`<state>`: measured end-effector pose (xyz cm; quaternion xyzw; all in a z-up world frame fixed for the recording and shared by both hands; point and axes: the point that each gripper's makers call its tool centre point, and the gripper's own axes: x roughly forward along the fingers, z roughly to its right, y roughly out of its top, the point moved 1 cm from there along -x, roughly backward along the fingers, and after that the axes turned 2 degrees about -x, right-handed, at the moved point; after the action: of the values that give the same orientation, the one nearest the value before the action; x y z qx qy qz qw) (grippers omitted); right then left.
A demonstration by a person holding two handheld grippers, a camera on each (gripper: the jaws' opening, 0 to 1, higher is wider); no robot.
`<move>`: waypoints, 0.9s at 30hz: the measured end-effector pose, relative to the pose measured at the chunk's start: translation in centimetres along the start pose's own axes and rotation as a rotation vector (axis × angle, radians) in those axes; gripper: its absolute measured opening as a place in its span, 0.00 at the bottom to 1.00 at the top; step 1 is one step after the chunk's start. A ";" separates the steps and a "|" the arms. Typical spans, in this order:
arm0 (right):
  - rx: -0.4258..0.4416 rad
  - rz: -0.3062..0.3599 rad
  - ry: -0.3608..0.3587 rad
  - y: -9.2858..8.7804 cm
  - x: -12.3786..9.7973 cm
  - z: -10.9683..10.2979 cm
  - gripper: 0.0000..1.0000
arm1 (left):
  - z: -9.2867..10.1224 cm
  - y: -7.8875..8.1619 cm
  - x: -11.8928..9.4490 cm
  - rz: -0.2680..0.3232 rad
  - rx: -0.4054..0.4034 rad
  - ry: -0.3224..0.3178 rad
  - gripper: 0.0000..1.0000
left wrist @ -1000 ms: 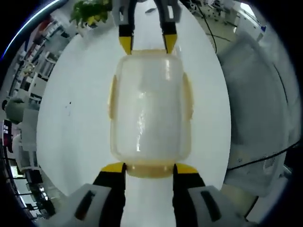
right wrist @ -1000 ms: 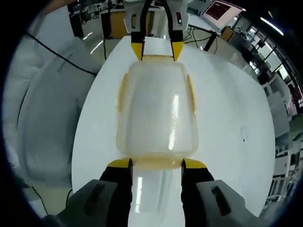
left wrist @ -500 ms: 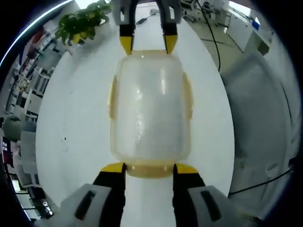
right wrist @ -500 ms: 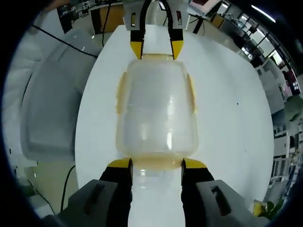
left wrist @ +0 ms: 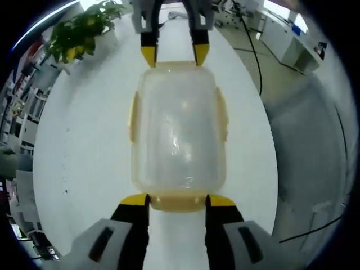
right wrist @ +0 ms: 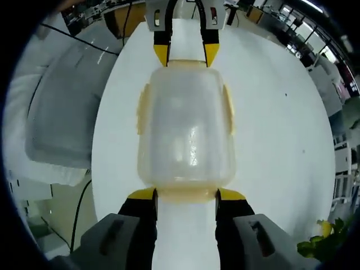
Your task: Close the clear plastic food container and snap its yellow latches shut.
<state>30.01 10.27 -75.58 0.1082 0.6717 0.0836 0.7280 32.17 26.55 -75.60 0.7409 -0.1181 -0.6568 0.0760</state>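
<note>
The container (left wrist: 177, 132) is sitting on a white table (left wrist: 84, 146), lid on, caught lengthwise between the two grippers. In the left gripper view, the left gripper (left wrist: 177, 201) is meeting the near end, its yellow-tipped jaws spread on either side of the near latch (left wrist: 177, 201); the right gripper (left wrist: 174, 54) is coming in from the far side, its jaws likewise spread against the far end. The right gripper view is showing the mirror of this, with the right gripper (right wrist: 186, 195) at the near end and the left gripper (right wrist: 186, 55) at the far one. Yellow side latches (left wrist: 134, 117) are lying along both long sides, seemingly folded down, though the blur is making that hard to confirm. A potted plant (left wrist: 73, 36) is standing at the far left of the table in the left gripper view.
</note>
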 end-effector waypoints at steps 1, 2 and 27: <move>0.002 0.001 0.002 -0.2 0.2 0.0 0.37 | 0.1 0.1 0.3 -0.004 0.000 -0.006 0.33; 0.005 0.002 0.013 -0.4 0.5 -0.1 0.37 | 0.1 0.1 0.5 -0.007 -0.002 -0.014 0.33; 0.012 -0.017 0.052 -0.8 2.8 -0.7 0.38 | 0.9 -0.6 1.5 -0.045 -0.022 -0.058 0.33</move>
<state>29.50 10.26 -78.53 0.1046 0.6918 0.0762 0.7105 31.50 26.79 -77.28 0.7230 -0.0963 -0.6809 0.0659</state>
